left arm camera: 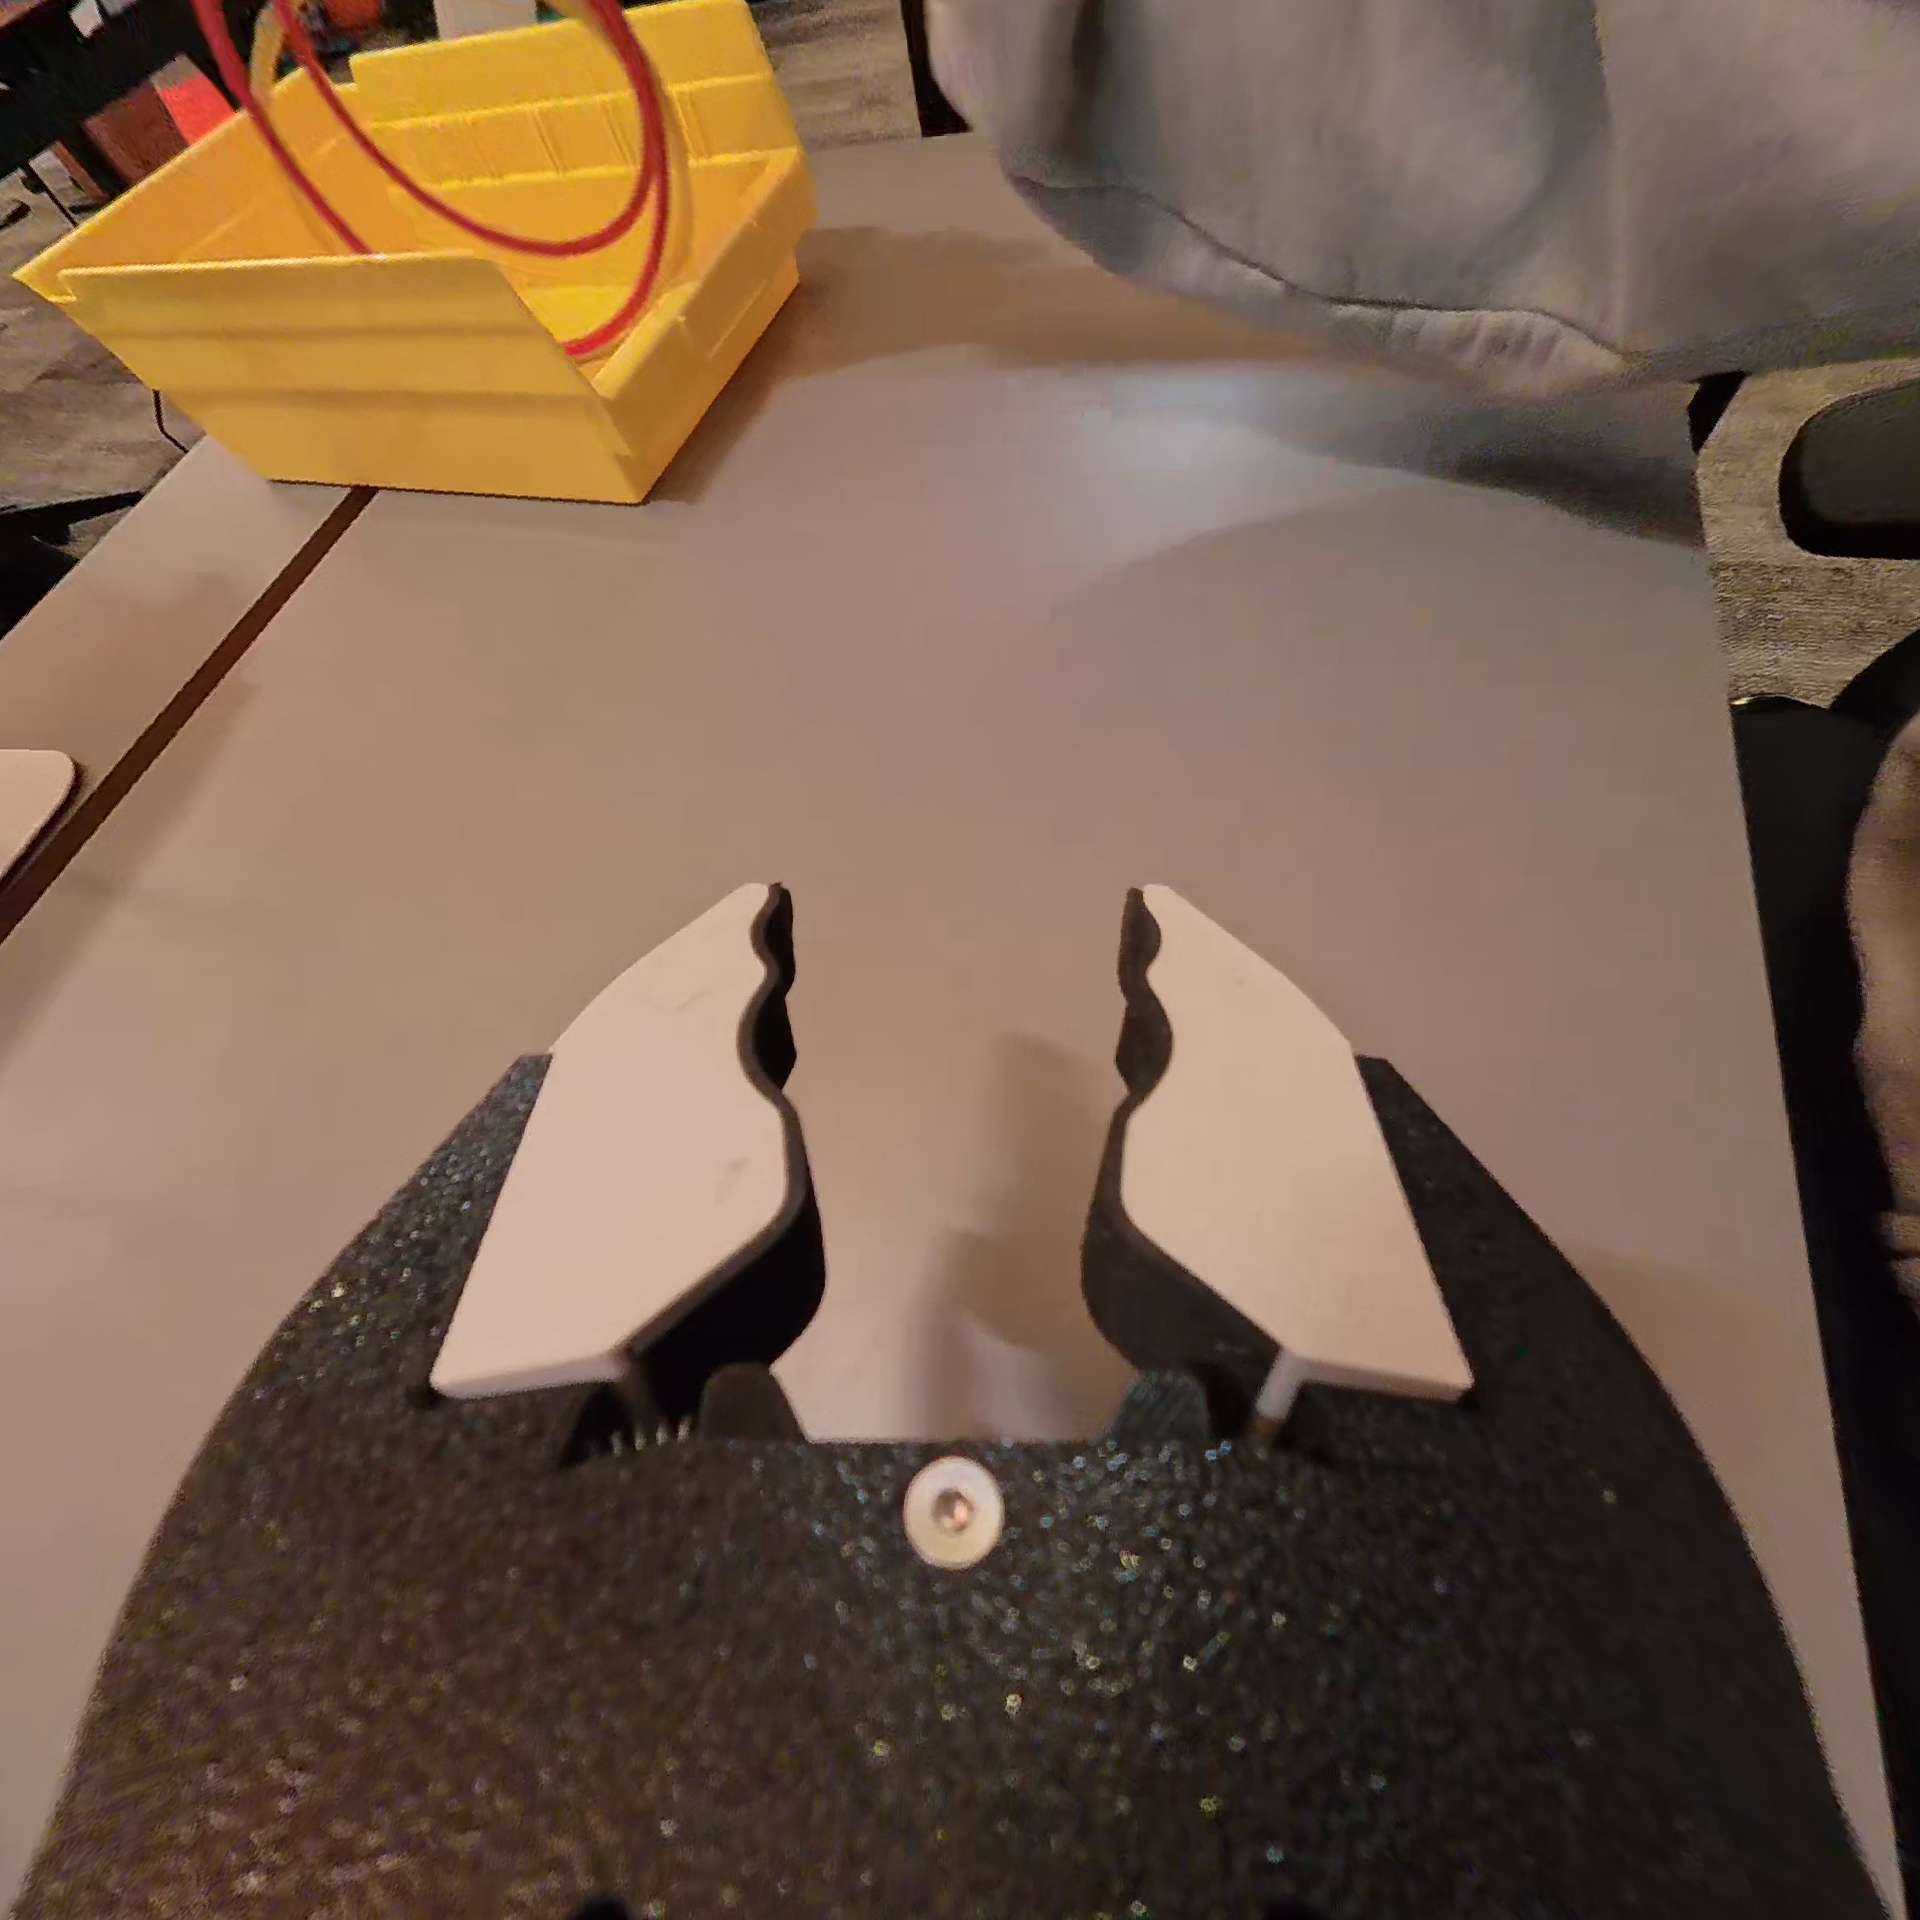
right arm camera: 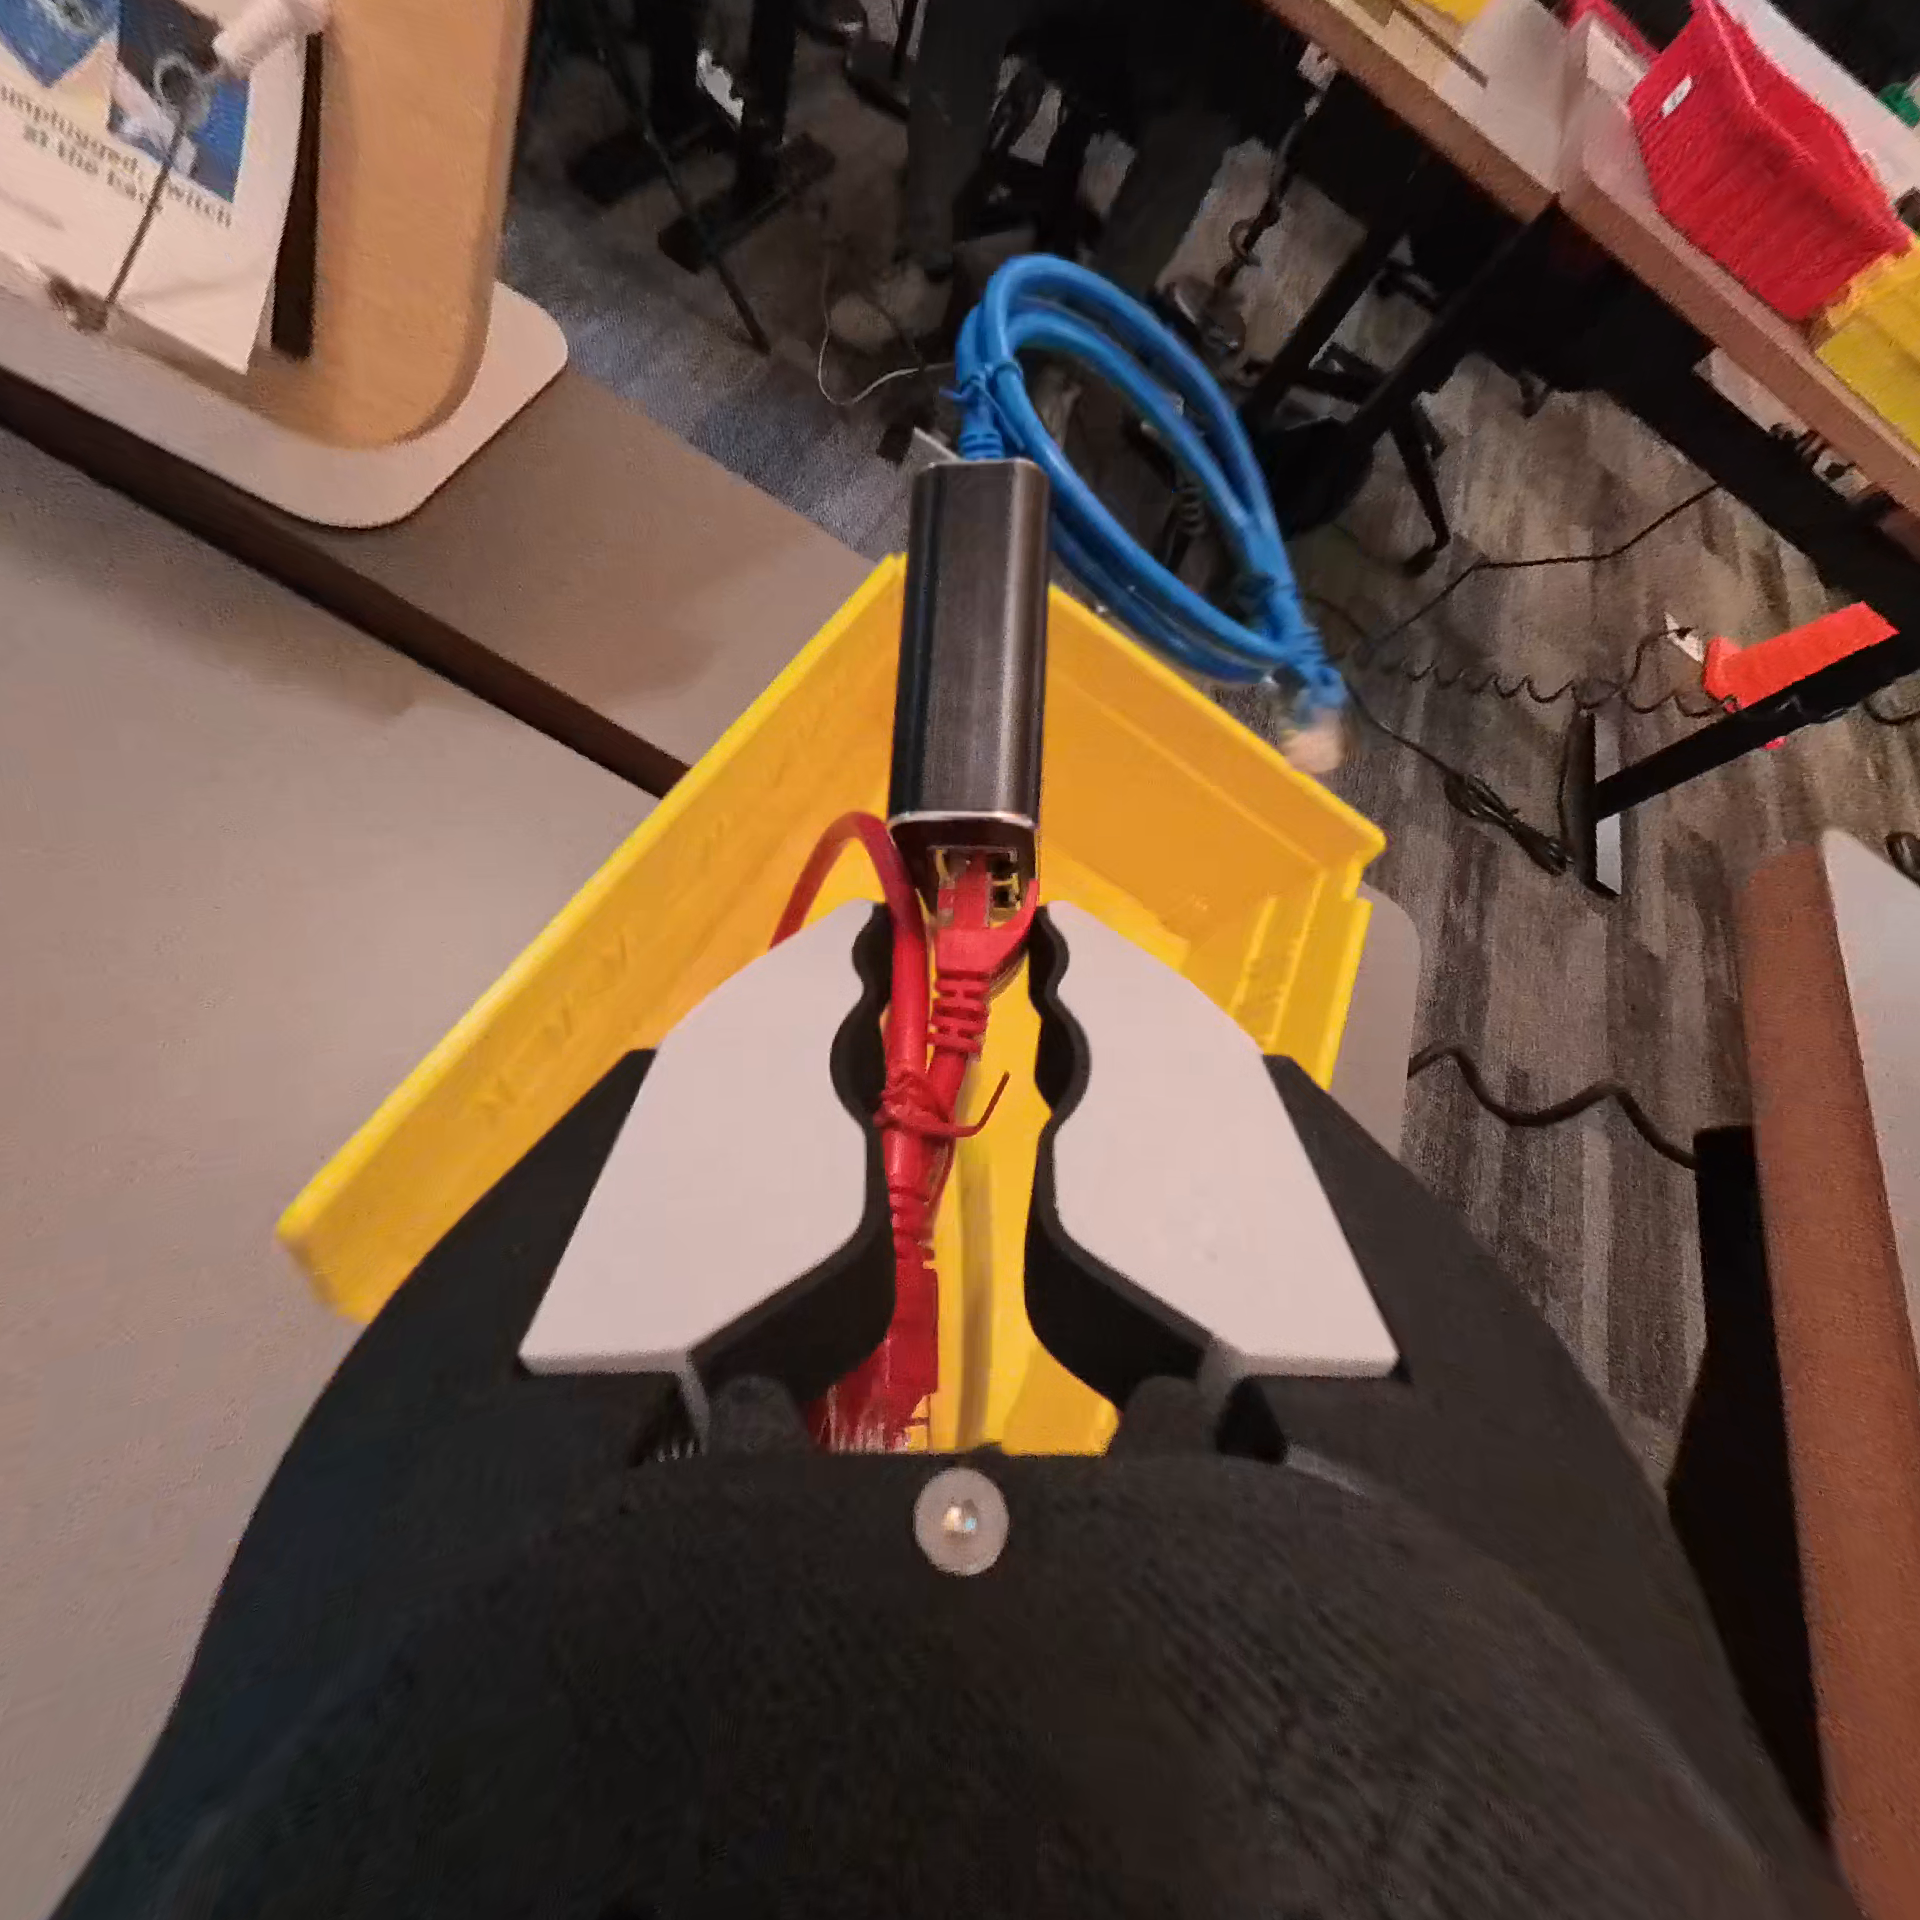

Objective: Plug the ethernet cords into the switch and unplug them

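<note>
In the right wrist view my right gripper (right arm camera: 961, 925) is shut around the red ethernet cord (right arm camera: 961, 977), right at its plug. The plug sits in a port of the dark metal switch (right arm camera: 971, 644), which stands out past the fingertips, lifted over the yellow bin (right arm camera: 582, 1039). A coiled blue ethernet cord (right arm camera: 1143, 499) hangs from the switch's far end. In the left wrist view my left gripper (left arm camera: 956, 914) is open and empty, low over the grey table (left arm camera: 935, 623). The yellow bin (left arm camera: 416, 384) stands far left with red cord loops (left arm camera: 623, 208) rising from it.
A person's grey garment (left arm camera: 1455, 156) leans over the table's far edge. A seam (left arm camera: 208, 675) splits the table at left. A tan stand holding a printed sheet (right arm camera: 416, 208) stands beyond the bin. A dark chair (left arm camera: 1849, 468) is off the right edge. A red basket (right arm camera: 1756, 156) sits on a far shelf. The left gripper's tips are roughly 45 cm from the right gripper's.
</note>
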### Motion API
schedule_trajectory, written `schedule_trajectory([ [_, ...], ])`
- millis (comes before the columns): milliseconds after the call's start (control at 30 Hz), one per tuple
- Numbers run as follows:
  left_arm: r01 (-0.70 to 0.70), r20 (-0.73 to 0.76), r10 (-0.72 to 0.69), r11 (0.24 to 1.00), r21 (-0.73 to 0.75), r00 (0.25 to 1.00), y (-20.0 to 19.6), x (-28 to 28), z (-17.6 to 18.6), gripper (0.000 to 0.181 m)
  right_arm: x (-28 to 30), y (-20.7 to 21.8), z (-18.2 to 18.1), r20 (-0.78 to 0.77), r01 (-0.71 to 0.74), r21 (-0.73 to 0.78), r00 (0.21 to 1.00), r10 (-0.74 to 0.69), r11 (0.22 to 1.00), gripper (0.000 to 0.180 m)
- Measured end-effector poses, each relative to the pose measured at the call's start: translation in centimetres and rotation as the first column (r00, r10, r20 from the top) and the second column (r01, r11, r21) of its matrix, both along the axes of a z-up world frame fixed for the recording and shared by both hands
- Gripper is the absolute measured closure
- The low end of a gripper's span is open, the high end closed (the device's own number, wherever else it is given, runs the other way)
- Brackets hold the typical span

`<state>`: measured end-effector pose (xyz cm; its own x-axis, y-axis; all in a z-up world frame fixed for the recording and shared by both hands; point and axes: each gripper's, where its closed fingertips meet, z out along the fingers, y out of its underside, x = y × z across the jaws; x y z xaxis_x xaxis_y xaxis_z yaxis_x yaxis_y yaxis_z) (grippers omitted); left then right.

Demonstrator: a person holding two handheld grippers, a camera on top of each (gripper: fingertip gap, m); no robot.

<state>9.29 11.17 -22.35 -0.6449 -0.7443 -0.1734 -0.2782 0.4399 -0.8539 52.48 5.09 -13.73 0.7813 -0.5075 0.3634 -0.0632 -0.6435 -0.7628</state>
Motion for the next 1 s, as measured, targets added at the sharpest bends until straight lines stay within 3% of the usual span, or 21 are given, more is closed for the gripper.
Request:
schedule_trajectory([
  [200, 0.011, 0.01, -0.011, 1.0, 0.012, 1.0, -0.6, -0.2, 0.3, 0.121, -2.5, -2.6, 0.4, -0.091, -0.1, 0.094, 0.99, 0.109, 0.99, 0.154],
  [367, 0.038, 0.004, -0.038, 0.999, 0.02, 0.999, -1.5, -0.4, 0.3, 0.121, 2.3, -3.6, -1.0, -0.066, 0.078, -0.006, 0.995, -0.078, 0.997, 0.153],
  [500, 0.046, -0.016, -0.045, 0.997, 0.067, 0.999, -1.8, -0.5, -0.2, 0.121, 1.8, -1.2, -4.0, -0.164, -0.135, -0.068, 0.979, 0.122, 0.989, 0.136],
  [567, 0.044, -0.016, -0.043, 0.994, 0.101, 0.999, -1.8, -0.6, -0.4, 0.121, 3.3, -2.3, -2.8, -0.103, -0.018, -0.078, 0.995, 0.01, 0.997, 0.119],
  [600, 0.039, -0.015, -0.038, 0.993, 0.111, 0.999, -1.7, -0.6, -0.5, 0.121, 3.7, -2.5, -1.4, -0.058, 0.015, -0.032, 0.998, -0.017, 0.999, 0.119],
  [700, 0.019, -0.008, -0.018, 0.996, 0.09, 1.0, -1.4, -0.5, -0.3, 0.121, 0.8, -2.1, 1.3, -0.092, -0.115, 0.128, 0.988, 0.127, 0.985, 0.117],
  [767, 0.003, -0.008, -0.002, 1.0, 0.026, 1.0, -1.5, -0.4, 0.2, 0.121, -0.1, -3.2, 2.4, -0.112, -0.088, 0.194, 0.987, 0.111, 0.977, 0.118],
  [867, -0.024, -0.007, 0.024, 0.997, -0.078, 1.0, -1.6, 0.1, 1.2, 0.121, -2.3, -6.3, 1.8, -0.193, -0.032, 0.167, 0.979, 0.064, 0.986, 0.113],
  [1000, -0.098, 0.009, 0.101, 0.979, -0.18, 0.995, -1.6, 2.1, 2.5, 0.121, -7.5, -10.6, 1.9, -0.157, 0.051, 0.29, 0.988, -0.005, 0.956, 0.109],
])
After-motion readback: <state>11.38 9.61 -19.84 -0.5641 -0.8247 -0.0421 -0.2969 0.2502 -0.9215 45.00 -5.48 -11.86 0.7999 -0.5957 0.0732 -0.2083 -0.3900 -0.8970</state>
